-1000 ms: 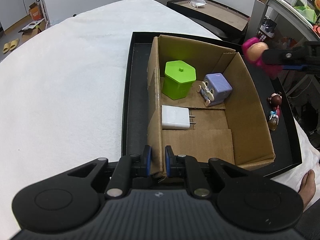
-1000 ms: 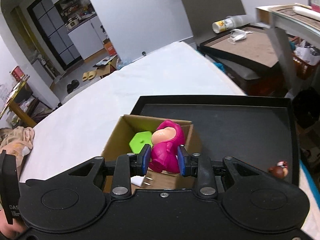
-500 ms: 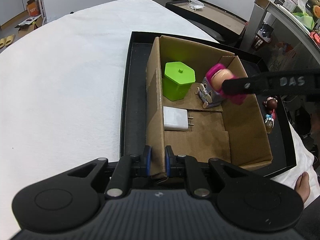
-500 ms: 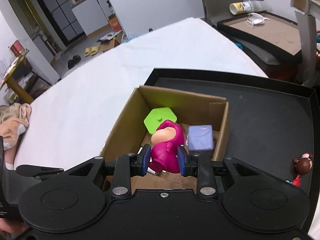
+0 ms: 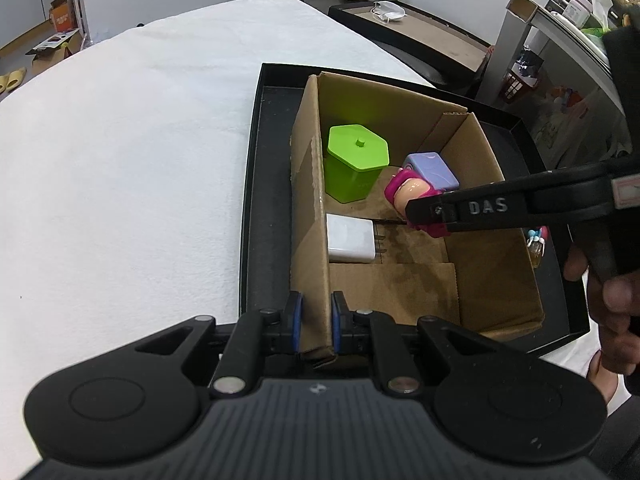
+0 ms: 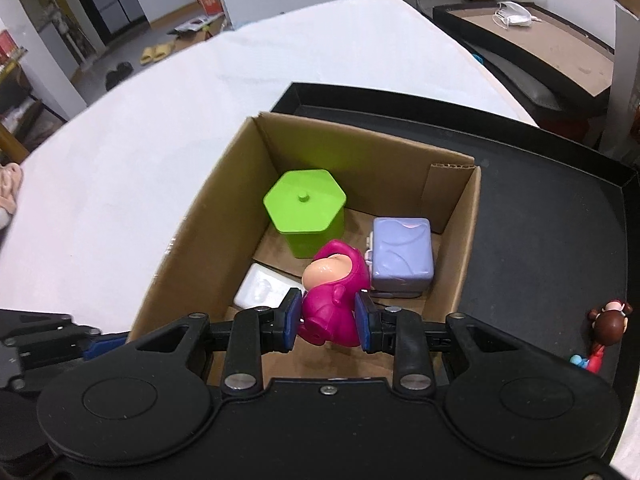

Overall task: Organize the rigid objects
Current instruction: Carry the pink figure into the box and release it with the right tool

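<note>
**A:** How far along is the sorting looking, going from the biggest thing down?

**B:** The white cloth-covered table [image 5: 120, 168] is lying soft and faintly napped under everything. On it the shallow black tray [image 6: 560, 208] is sitting, matte and hard-rimmed, and at its left side the cardboard box [image 5: 496, 264] is standing open, corrugated, with raw cut edges. Three pieces are already resting inside: a glossy green hexagonal container [image 6: 305, 210] with a small knob on its lid at the far left, a lilac cube toy [image 6: 402, 254] with rounded corners to its right, and a flat white charger [image 5: 350, 238] with metal prongs lying against the left wall.

**A:** And what is being handled?

**B:** The right gripper [image 6: 327, 322] is pinching a smooth magenta figurine [image 6: 332, 312], its blue pads pressing on both sides of the body. The figurine is hanging low inside the box, just beside the cube, but I cannot tell whether it is touching the floor yet.

**A:** The other tool?

**B:** The left gripper [image 5: 316, 328] is clamping the near corner of the box's left wall between its fingers, which I judge is steadying it.

**A:** What is remaining?

**B:** Releasing the figurine, I would say, and then the small brown-haired doll [image 6: 606, 330], which is lying out on the tray floor at the right, well apart from the box.
</note>
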Available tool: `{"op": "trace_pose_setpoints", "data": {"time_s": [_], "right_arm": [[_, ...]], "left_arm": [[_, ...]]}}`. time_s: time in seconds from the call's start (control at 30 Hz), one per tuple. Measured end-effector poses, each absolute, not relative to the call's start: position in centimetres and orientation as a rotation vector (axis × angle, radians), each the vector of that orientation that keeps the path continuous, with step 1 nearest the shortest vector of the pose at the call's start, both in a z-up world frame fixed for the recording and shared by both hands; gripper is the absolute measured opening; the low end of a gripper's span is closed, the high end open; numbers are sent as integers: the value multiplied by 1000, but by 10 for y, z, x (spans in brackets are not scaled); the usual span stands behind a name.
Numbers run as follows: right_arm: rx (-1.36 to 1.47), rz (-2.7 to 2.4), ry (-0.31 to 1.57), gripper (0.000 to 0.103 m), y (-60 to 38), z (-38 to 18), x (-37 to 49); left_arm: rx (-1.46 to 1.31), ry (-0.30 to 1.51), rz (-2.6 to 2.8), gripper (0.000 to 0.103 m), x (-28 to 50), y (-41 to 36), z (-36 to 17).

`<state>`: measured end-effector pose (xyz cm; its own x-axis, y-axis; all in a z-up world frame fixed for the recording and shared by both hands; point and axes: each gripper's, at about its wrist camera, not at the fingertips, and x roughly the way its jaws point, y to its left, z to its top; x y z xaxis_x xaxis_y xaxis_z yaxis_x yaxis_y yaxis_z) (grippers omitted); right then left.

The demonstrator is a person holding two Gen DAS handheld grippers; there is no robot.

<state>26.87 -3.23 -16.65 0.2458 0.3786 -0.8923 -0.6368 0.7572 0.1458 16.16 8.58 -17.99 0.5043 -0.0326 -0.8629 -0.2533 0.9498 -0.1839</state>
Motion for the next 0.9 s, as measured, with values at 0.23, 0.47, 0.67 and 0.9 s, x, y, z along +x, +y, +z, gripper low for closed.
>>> {"op": "trace_pose_setpoints", "data": {"time_s": [0.23, 0.47, 0.67, 0.9], "right_arm": [[-313, 680, 1142, 29, -27, -171, 270], [-322, 672, 1159, 31, -25, -169, 271], [-301, 688, 1131, 31, -32, -155, 268], [-278, 704, 1088, 36, -52, -133, 264]], "left_arm": [[-303, 1036, 132, 14, 162, 86, -180], [-299, 1039, 135, 14, 163, 86, -180], [-284, 1042, 139, 14, 163, 83, -180], [-270, 1043, 149, 14, 164, 80, -180]]}}
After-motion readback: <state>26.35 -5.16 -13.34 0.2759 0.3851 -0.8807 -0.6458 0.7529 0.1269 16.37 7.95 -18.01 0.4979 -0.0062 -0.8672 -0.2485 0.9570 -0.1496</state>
